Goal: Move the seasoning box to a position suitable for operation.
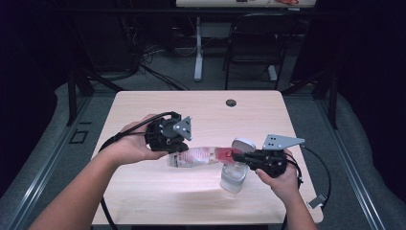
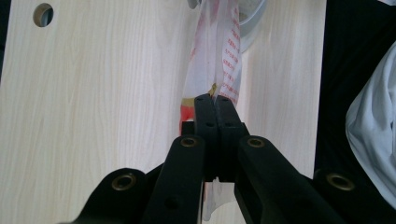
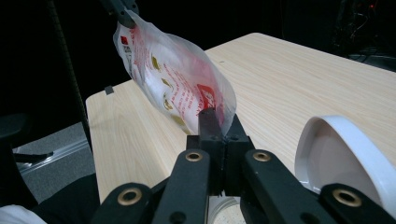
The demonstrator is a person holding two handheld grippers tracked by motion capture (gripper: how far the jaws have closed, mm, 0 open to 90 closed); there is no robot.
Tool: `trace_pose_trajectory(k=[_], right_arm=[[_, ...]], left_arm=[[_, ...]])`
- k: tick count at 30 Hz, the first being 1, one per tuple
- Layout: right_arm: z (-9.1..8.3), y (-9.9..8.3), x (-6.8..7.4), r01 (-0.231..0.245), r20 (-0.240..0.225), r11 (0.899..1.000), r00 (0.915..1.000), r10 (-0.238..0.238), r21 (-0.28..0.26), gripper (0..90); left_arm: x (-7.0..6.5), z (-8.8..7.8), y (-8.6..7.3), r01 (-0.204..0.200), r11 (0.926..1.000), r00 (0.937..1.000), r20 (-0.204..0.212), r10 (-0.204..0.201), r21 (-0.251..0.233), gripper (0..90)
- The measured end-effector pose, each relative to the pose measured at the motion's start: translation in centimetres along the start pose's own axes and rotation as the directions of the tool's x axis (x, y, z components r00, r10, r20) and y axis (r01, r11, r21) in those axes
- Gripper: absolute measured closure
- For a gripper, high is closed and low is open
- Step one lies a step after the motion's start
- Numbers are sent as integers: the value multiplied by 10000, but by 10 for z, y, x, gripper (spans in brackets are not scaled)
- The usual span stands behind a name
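Note:
A clear plastic packet with red print (image 1: 201,156) is stretched above the table between both grippers. My left gripper (image 1: 175,154) is shut on its left end; in the left gripper view the jaws (image 2: 214,100) pinch the packet (image 2: 219,51) edge-on. My right gripper (image 1: 238,154) is shut on its right end, where a red patch shows; the right gripper view has the jaws (image 3: 215,116) closed on the packet's (image 3: 173,79) lower corner. A clear tub (image 1: 233,176) stands right below the right gripper, and a white lid (image 1: 243,143) lies just behind it.
The light wooden table (image 1: 191,105) has a cable hole (image 1: 231,102) near its far edge. The white lid (image 3: 336,154) lies close to the right jaws. A dark chair (image 1: 253,43) and a desk leg (image 1: 198,48) stand beyond the table.

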State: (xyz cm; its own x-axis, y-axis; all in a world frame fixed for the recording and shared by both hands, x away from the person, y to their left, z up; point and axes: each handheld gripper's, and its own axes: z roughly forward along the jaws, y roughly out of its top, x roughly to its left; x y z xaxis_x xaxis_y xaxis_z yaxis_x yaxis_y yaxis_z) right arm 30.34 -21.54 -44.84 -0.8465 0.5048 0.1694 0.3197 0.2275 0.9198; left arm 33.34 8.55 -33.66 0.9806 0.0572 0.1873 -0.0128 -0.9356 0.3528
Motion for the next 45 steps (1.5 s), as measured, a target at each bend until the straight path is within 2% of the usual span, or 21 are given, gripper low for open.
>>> trace_pose_trajectory(k=[12, 14, 23, 45], right_arm=[[-8, -1, -2, -152, -119, 9998, 9998, 150, -139, 900], [-9, -1, -3, -156, -108, 9998, 9998, 155, -111, 900], [-10, -3, -4, -270, -143, 9994, 9995, 267, -205, 900], [-11, -6, -6, -339, -209, 9993, 9992, 336, -149, 900]], left_arm=[[0, -8, 20, -285, 9981, 9996, -56, 288, 539, 900], [0, -8, 23, -428, 9969, 9990, -58, 433, 662, 900], [0, -9, 31, -476, 9942, 9989, 33, 475, 963, 900], [-2, -10, 36, -628, 9924, 9980, 21, 629, 1061, 900]])
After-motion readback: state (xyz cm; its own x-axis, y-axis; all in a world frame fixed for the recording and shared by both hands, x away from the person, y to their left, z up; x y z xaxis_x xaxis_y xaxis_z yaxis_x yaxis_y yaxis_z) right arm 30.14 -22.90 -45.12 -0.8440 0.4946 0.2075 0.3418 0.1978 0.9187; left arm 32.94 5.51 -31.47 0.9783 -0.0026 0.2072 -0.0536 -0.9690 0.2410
